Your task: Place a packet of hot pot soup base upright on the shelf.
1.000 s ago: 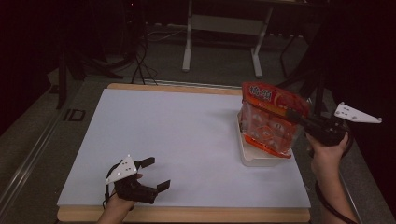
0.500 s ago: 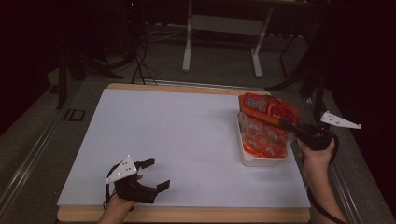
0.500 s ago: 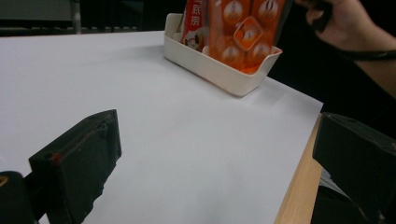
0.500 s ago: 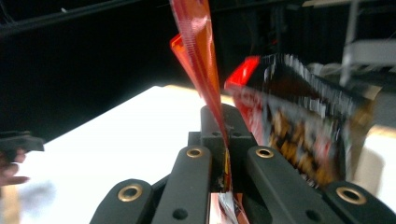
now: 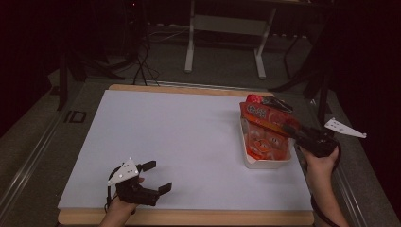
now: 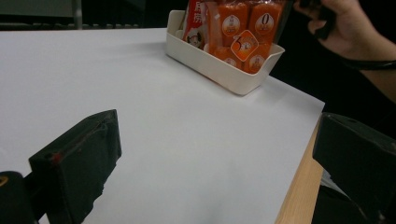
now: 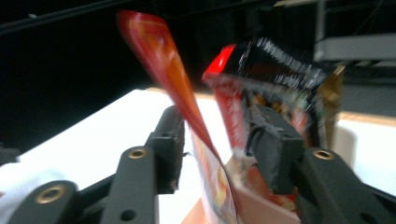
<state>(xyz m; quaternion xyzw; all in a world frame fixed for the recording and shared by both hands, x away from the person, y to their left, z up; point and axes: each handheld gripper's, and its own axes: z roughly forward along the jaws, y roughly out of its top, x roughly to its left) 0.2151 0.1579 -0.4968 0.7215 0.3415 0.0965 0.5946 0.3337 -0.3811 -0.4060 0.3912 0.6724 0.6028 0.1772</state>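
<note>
Toward four o'clock on the white table (image 5: 179, 142), an orange snack bag (image 5: 267, 125) leans in a shallow cream tray (image 5: 265, 163), its top edge tipped toward the far side. The right gripper (image 5: 289, 130) reaches in from the four o'clock corner; its jaws have just been opening, and in the right gripper view the bag's upper flap (image 7: 163, 60) stands loose between the black pads (image 7: 273, 140), no longer pinched. A darker packet (image 7: 275, 70) with a red corner sits just behind, at about one o'clock from the jaws.

The bag looks like glossy film printed with round labels, packed with smaller orange pouches that show through its face in the left gripper view (image 6: 233, 32). It will likely be light, crinkly and slippery, sagging if gripped low, so the flat sealed top edge seems the safest place to pinch; squeezing the belly could crush the contents.

Down at seven o'clock, the left gripper (image 5: 153, 177) rests near the table's near edge, jaws spread wide and empty.
</note>
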